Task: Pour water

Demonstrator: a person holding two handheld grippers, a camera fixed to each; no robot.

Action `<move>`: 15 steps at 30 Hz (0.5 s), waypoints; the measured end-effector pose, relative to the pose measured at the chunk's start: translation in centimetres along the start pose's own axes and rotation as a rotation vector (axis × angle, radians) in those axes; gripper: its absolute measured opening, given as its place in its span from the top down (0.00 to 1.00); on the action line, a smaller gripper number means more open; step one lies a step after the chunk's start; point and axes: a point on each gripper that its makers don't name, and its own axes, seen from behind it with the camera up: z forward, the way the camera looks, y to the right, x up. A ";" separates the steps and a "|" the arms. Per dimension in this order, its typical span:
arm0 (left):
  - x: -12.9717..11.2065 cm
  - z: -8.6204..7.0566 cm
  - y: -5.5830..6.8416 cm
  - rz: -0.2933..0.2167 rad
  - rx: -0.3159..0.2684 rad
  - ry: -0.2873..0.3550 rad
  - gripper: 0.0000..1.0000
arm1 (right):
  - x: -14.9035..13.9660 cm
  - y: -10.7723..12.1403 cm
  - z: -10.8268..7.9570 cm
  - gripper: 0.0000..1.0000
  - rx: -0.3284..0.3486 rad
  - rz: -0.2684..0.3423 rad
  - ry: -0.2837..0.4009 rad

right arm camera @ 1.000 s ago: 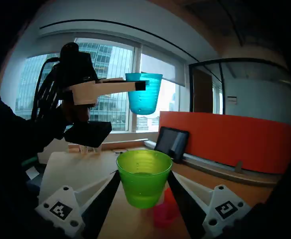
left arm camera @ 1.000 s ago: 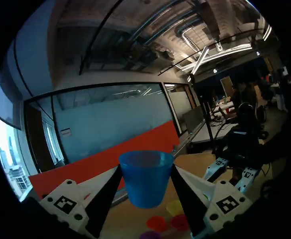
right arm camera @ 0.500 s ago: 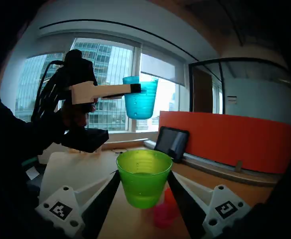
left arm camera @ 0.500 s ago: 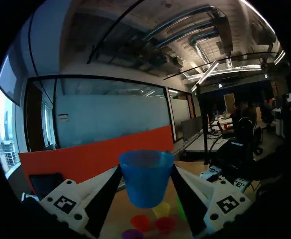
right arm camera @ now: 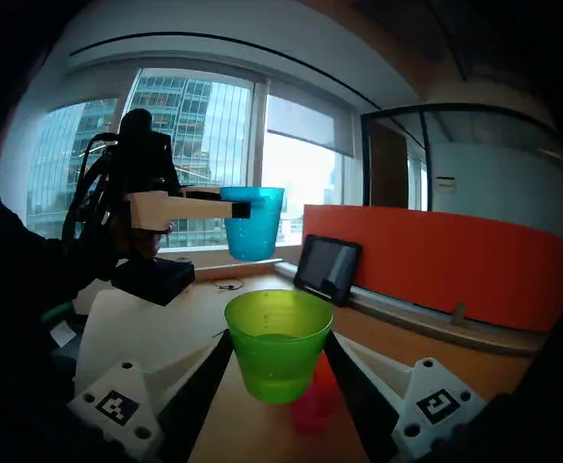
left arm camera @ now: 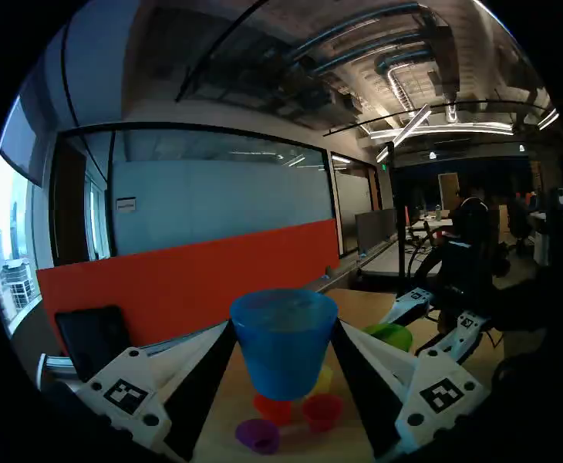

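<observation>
Grips: left tool clamps upright blue plastic cup; right tool clamps green translucent cup w/ water, both in open air above wooden worktop. Small coloured cups below, partly hidden.

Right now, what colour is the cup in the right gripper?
The cup is translucent green; right gripper view shows it best.

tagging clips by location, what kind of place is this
Most likely an open-plan office, high in a city building: rows of desks, a glass-walled room, and big windows facing towers.
</observation>
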 end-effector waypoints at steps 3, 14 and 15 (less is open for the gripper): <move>-1.4 -0.3 -0.3 -0.006 0.002 -0.028 0.14 | -0.4 0.4 -0.3 0.12 -0.005 -0.004 -0.018; -6.7 -0.9 -0.9 0.004 0.003 -0.130 0.14 | -1.7 1.8 -1.5 0.12 -0.012 0.003 -0.080; -7.2 -0.9 -0.8 0.008 0.002 -0.143 0.14 | -1.9 1.9 -1.6 0.12 -0.013 0.003 -0.088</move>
